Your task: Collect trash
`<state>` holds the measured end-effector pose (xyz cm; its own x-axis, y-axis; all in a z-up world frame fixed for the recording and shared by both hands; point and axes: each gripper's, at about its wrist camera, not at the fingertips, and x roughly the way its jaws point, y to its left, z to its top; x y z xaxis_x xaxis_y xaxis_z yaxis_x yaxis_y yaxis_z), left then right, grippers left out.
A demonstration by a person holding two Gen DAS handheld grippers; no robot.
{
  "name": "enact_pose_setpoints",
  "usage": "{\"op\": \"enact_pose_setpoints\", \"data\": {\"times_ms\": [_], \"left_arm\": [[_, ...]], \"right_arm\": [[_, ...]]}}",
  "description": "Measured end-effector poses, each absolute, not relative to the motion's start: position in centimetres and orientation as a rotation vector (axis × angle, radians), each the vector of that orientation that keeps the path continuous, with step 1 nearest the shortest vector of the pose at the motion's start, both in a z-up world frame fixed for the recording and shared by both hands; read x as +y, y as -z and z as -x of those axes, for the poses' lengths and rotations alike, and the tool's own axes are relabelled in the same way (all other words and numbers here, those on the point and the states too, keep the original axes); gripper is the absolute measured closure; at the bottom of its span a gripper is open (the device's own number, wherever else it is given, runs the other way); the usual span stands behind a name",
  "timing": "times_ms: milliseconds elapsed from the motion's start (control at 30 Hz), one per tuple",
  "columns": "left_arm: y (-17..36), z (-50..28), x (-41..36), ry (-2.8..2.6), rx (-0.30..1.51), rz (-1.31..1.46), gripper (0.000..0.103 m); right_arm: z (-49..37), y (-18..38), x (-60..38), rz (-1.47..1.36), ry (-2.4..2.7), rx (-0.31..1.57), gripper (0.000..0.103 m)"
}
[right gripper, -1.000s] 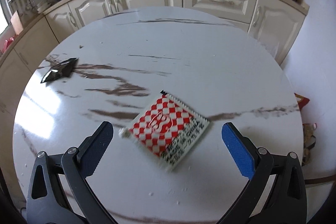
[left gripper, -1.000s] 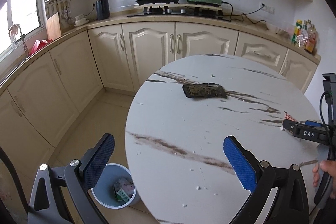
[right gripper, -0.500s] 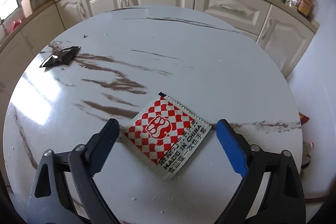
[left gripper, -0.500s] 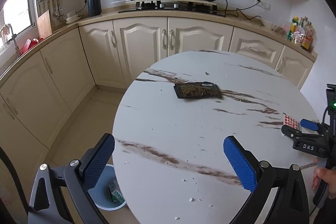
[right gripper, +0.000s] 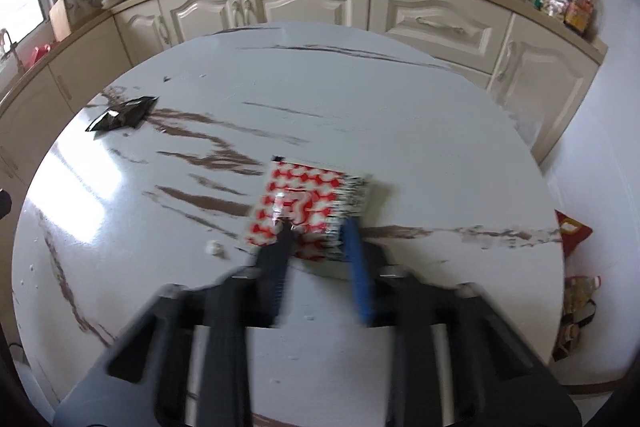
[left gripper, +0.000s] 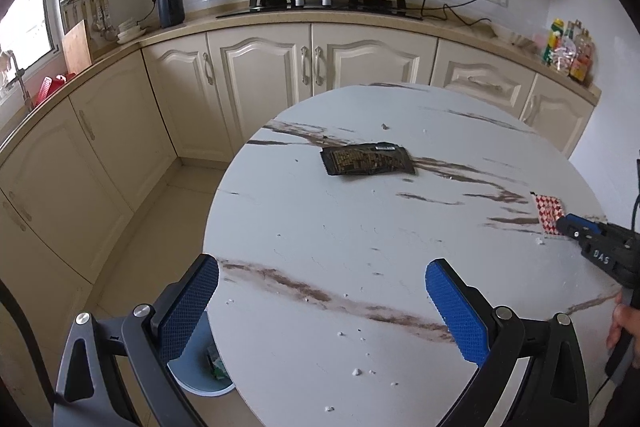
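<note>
A red-and-white checked wrapper (right gripper: 308,197) lies on the round marble table (right gripper: 360,99). My right gripper (right gripper: 318,231) has its jaws closed in on the wrapper's near edge, which is crumpled between the blurred fingers. In the left wrist view the same wrapper (left gripper: 549,211) sits at the right table edge with the right gripper (left gripper: 560,223) on it. A dark wrapper (left gripper: 367,159) lies flat at mid-table; it also shows in the right wrist view (right gripper: 120,117). My left gripper (left gripper: 320,301) is open and empty above the table's near left edge.
A light blue bin (left gripper: 200,373) with some trash stands on the floor under the table's left edge. Cream cabinets (left gripper: 272,75) and a counter with a stove run behind. White crumbs (left gripper: 356,371) dot the table. A red bag (right gripper: 572,229) lies on the floor at right.
My right gripper moved forward and closed its jaws onto the checked wrapper, crumpling it. The left gripper drifted right and back over the table edge, still open.
</note>
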<state>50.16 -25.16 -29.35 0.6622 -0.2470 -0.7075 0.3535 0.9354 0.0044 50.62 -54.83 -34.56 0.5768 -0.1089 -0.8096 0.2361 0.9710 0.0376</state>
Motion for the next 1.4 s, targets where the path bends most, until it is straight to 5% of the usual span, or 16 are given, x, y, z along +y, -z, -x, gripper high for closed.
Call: {"op": "enact_pose_setpoints", "data": {"times_ms": [233, 967, 1000, 1033, 1067, 1400], "left_arm": [[29.7, -50.4, -25.8, 0.348, 0.800, -0.162, 0.001], [30.1, -53.1, -25.6, 0.342, 0.828, -0.132, 0.001], [30.2, -53.3, -25.5, 0.342, 0.833, -0.129, 0.001], [30.3, -53.4, -25.4, 0.346, 0.837, -0.127, 0.001], [30.4, -53.4, -25.4, 0.349, 0.839, -0.126, 0.001], [29.9, -53.3, -24.3, 0.345, 0.827, -0.123, 0.001]], "right_arm": [[-50.3, 34.5, -55.3, -0.169, 0.161, 0.919, 0.098], [-51.1, 32.7, -56.1, -0.281, 0.147, 0.864, 0.100], [-51.4, 32.6, -55.7, -0.270, 0.166, 0.874, 0.081], [-51.7, 32.6, -55.2, -0.272, 0.172, 0.889, 0.043], [-52.2, 32.7, -54.6, -0.269, 0.167, 0.900, 0.029], [-56.5, 34.6, -51.7, -0.216, 0.179, 0.983, 0.032]]}}
